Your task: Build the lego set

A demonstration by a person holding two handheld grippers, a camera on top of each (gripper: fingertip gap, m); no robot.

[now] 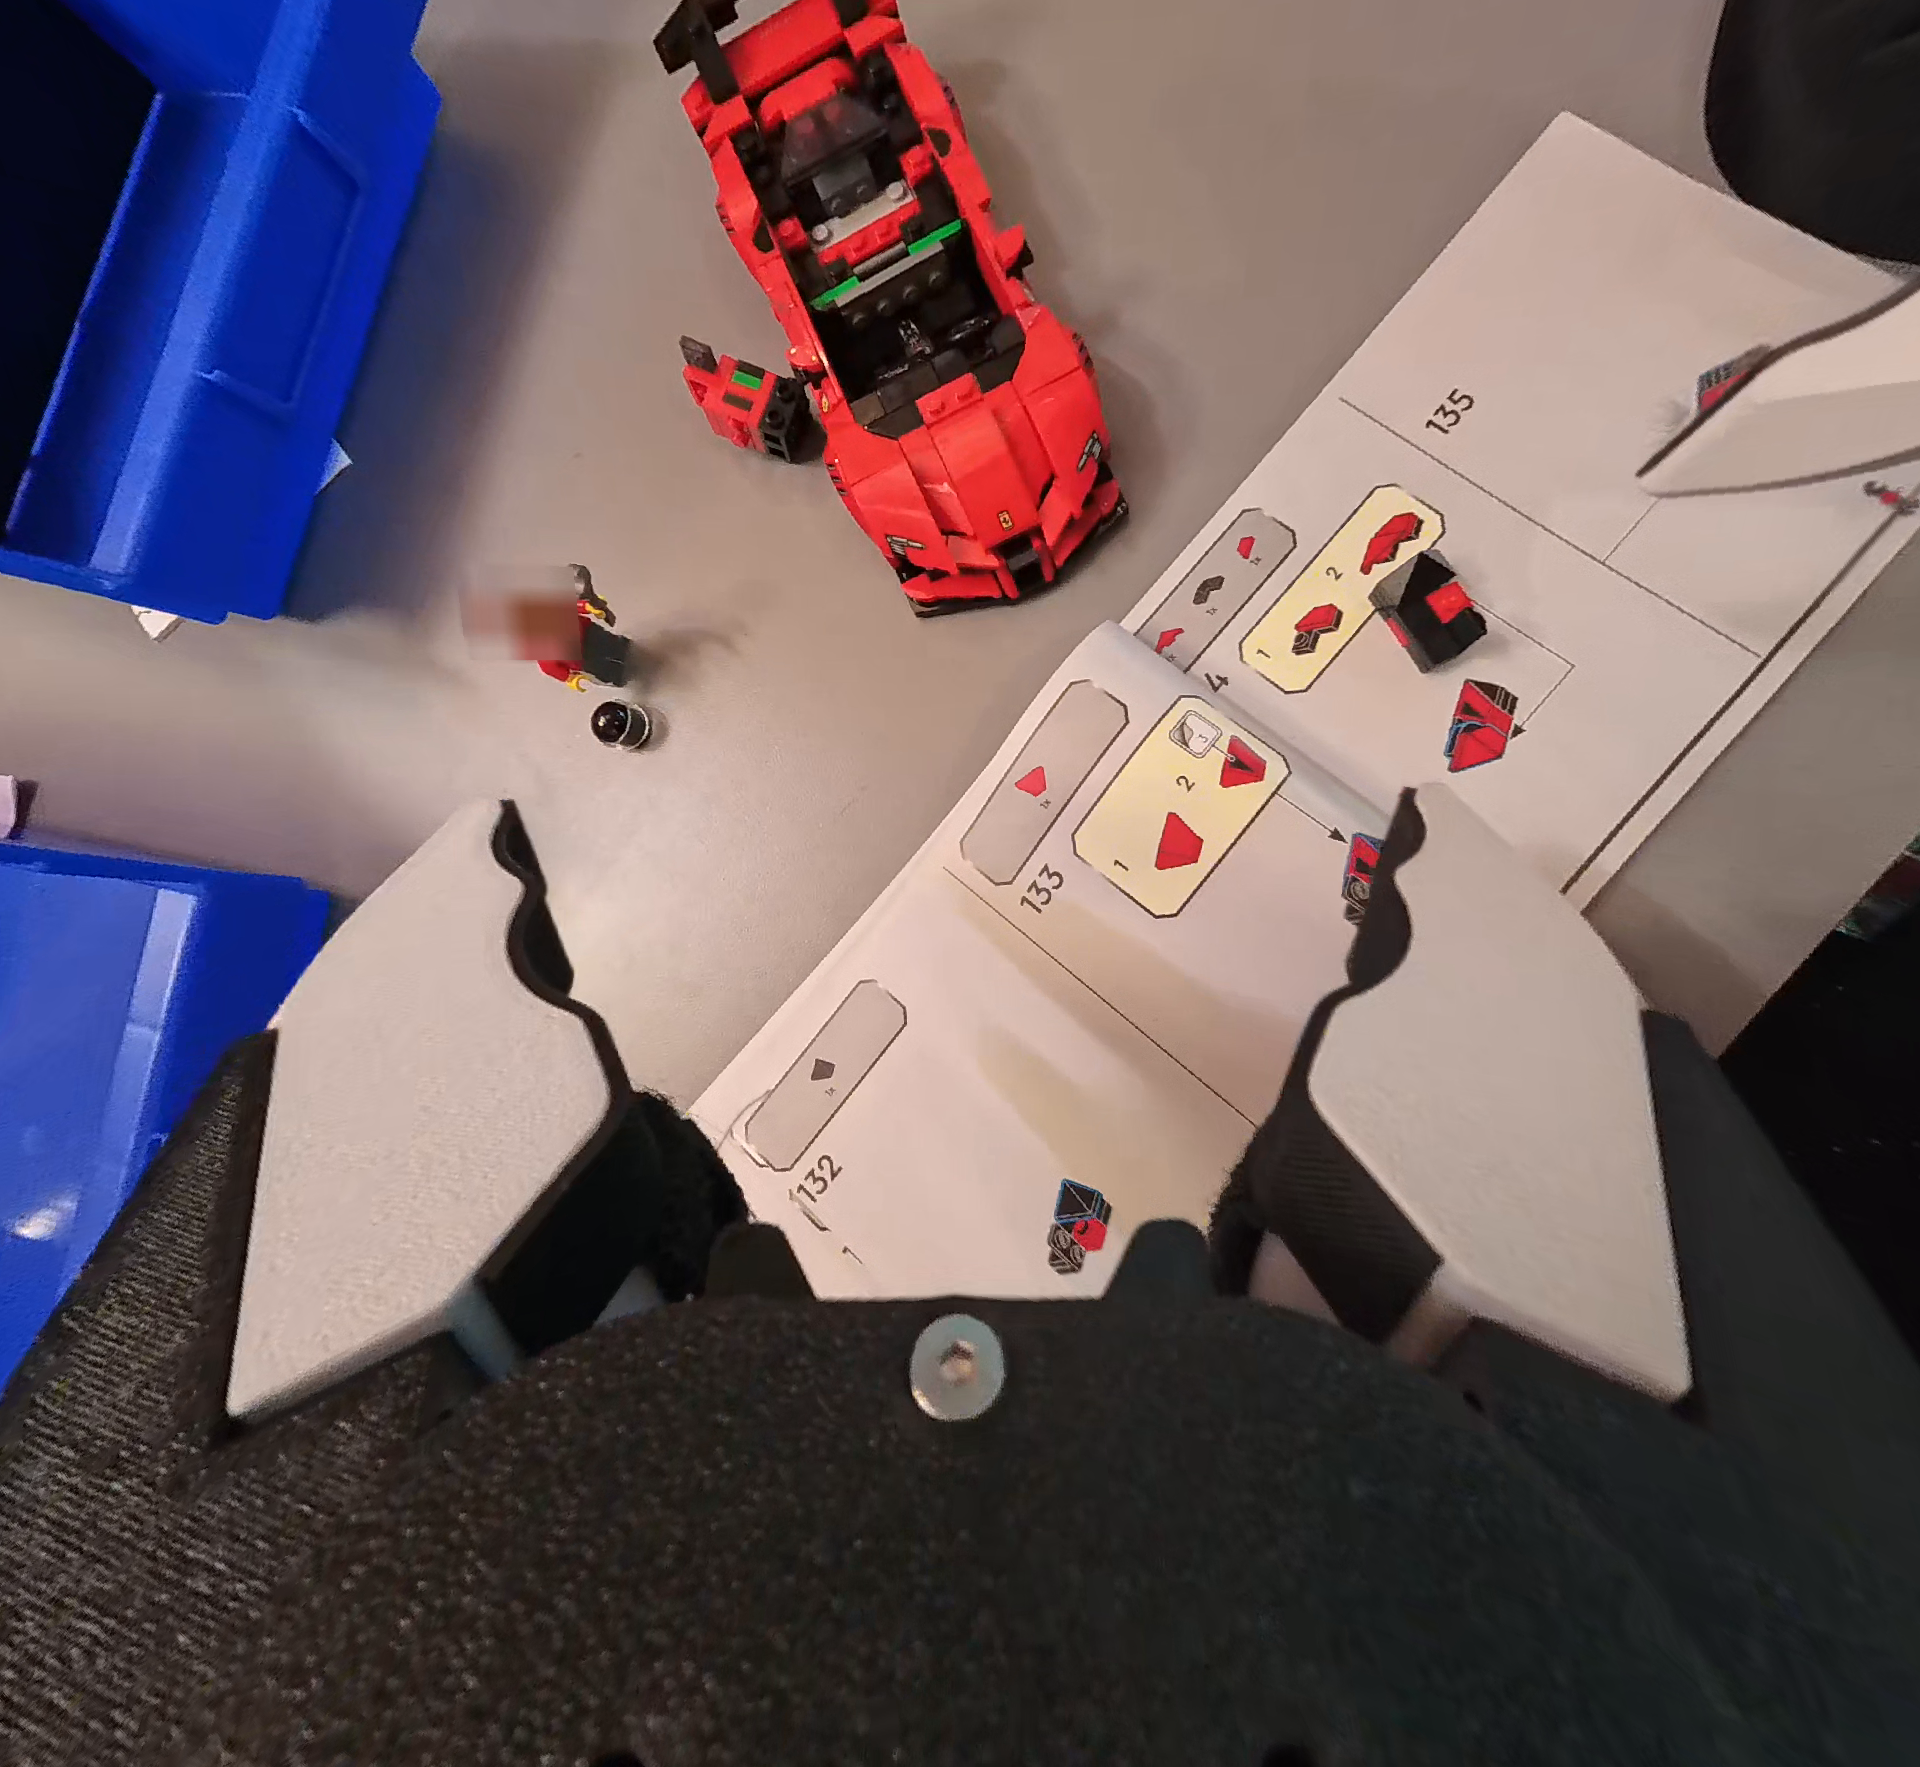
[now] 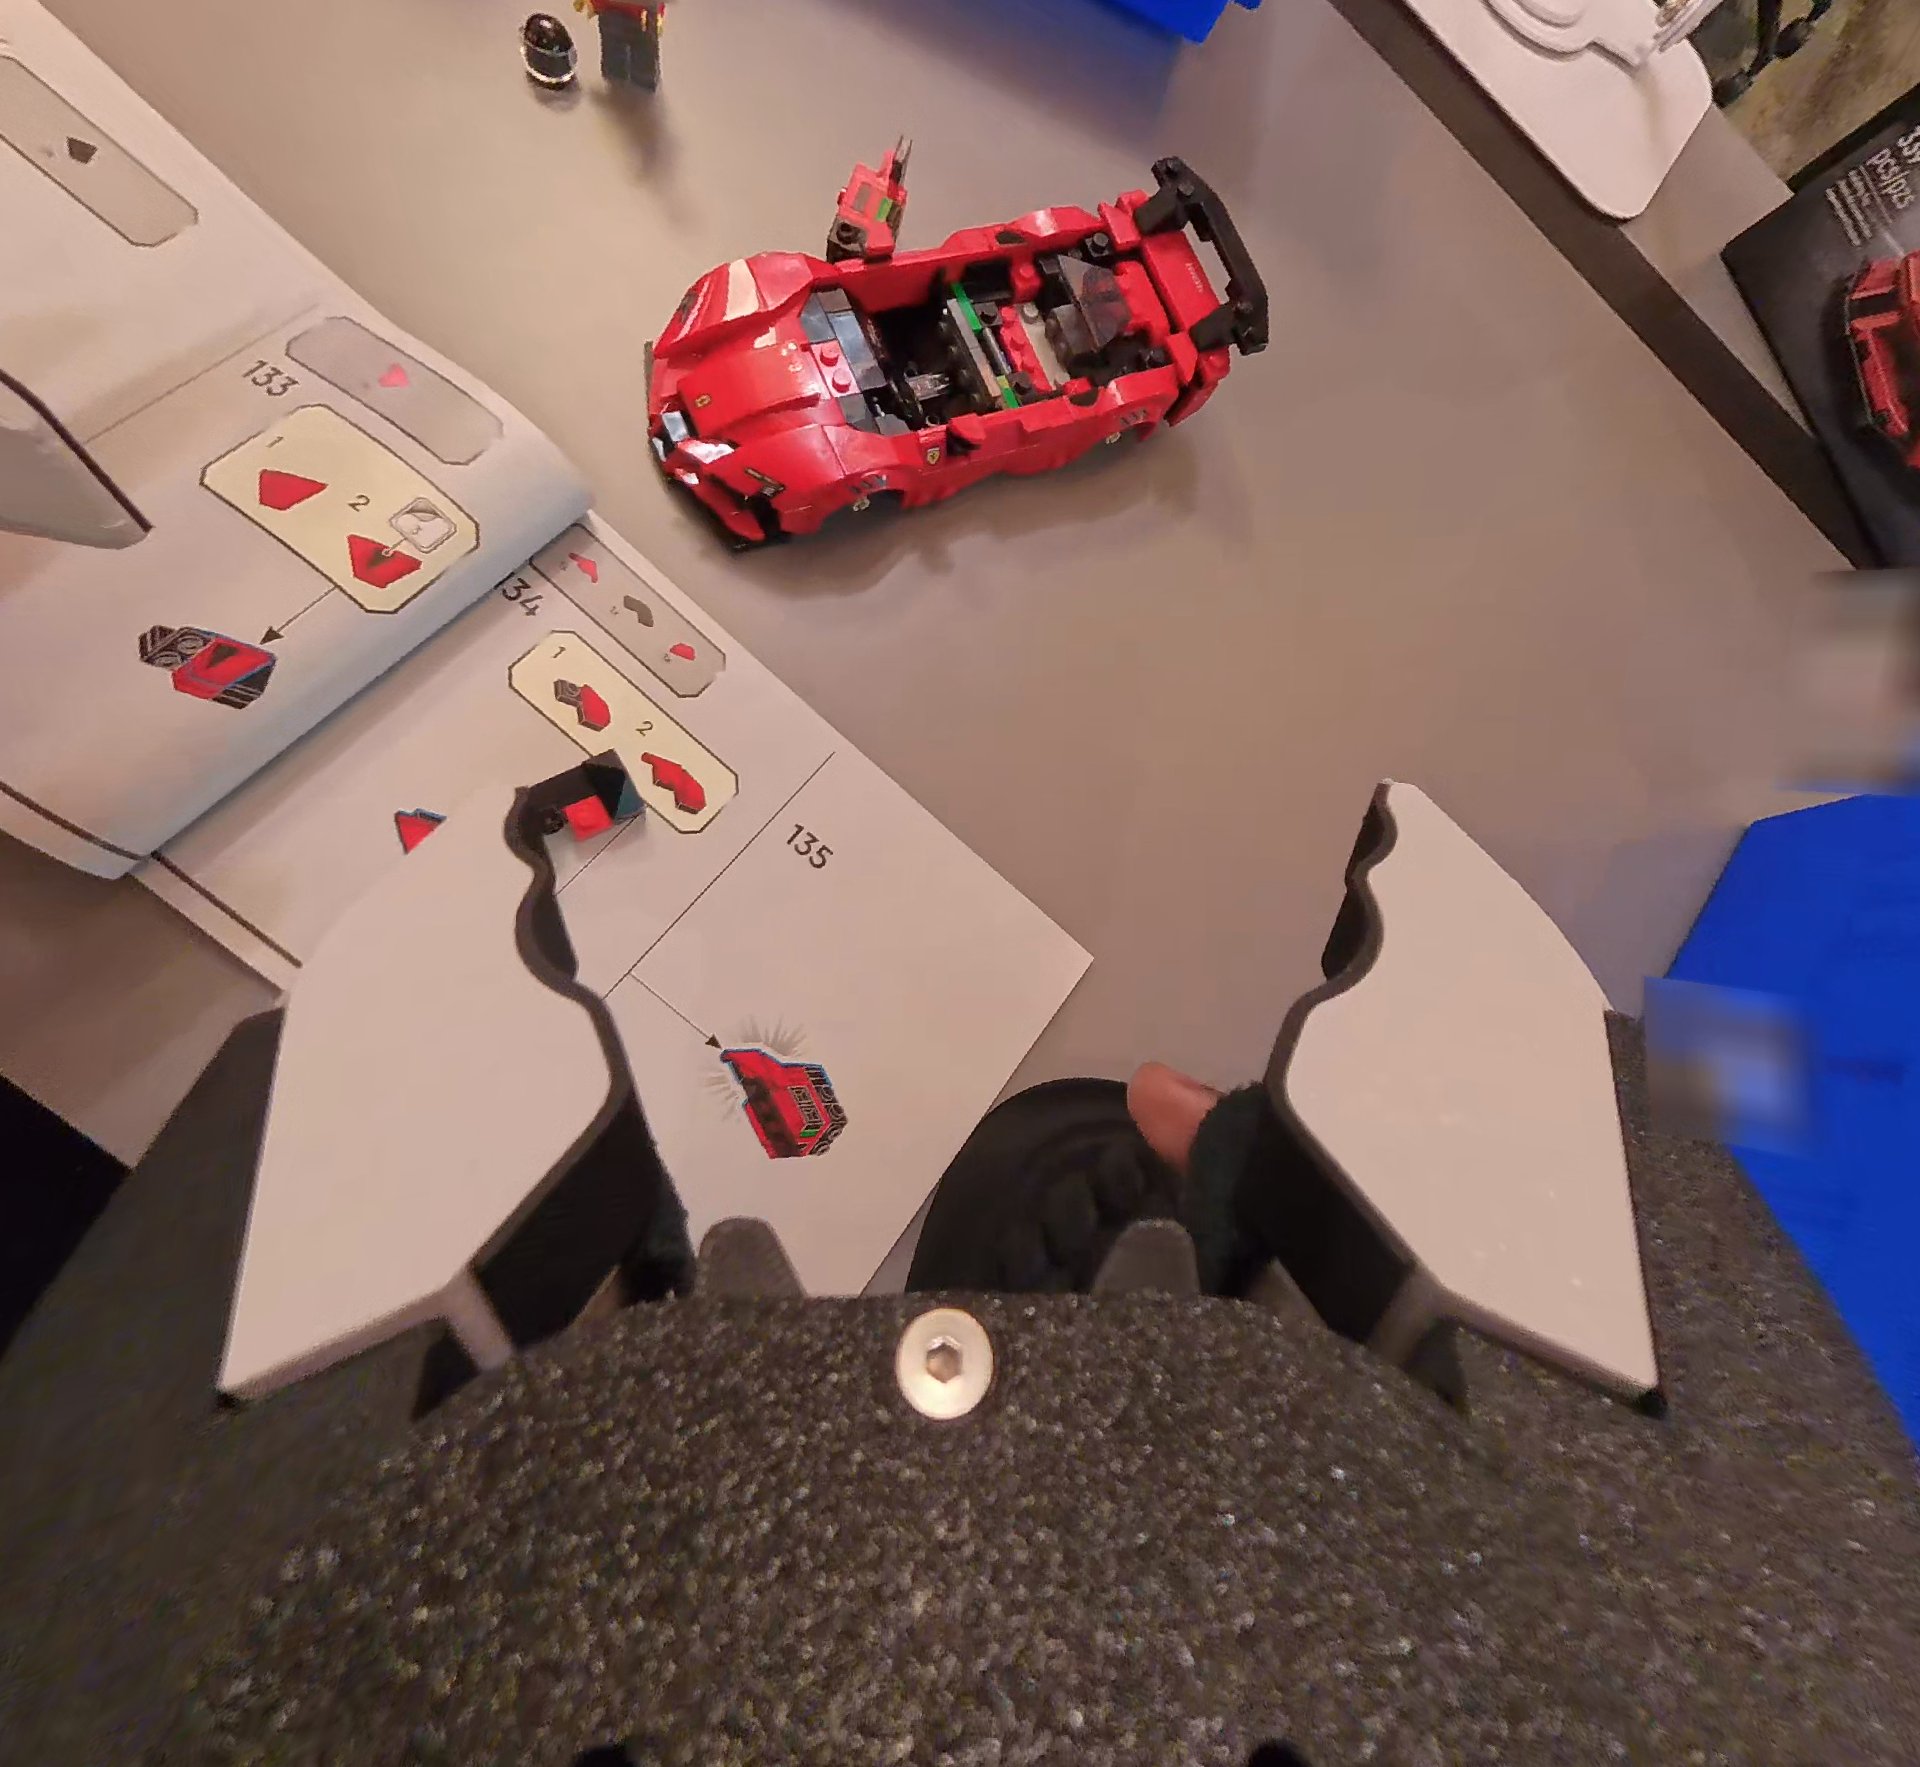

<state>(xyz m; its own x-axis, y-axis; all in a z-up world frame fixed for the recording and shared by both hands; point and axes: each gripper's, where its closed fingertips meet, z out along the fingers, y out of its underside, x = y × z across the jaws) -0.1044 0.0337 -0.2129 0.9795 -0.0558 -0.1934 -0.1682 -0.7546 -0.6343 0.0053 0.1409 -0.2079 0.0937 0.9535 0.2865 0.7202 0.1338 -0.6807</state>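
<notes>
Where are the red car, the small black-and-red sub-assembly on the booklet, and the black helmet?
red car (image 2: 935, 387): right wrist view, on the open cockpit area.
black-and-red sub-assembly (image 1: 1432, 614): left wrist view, on its red top piece.
black helmet (image 1: 621, 725): left wrist view, on the shiny dome.

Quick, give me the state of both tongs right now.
Left tongs: open, holding nothing, hovering over the instruction booklet.
Right tongs: open, holding nothing, above the booklet page beside the small black-and-red brick piece.
</notes>
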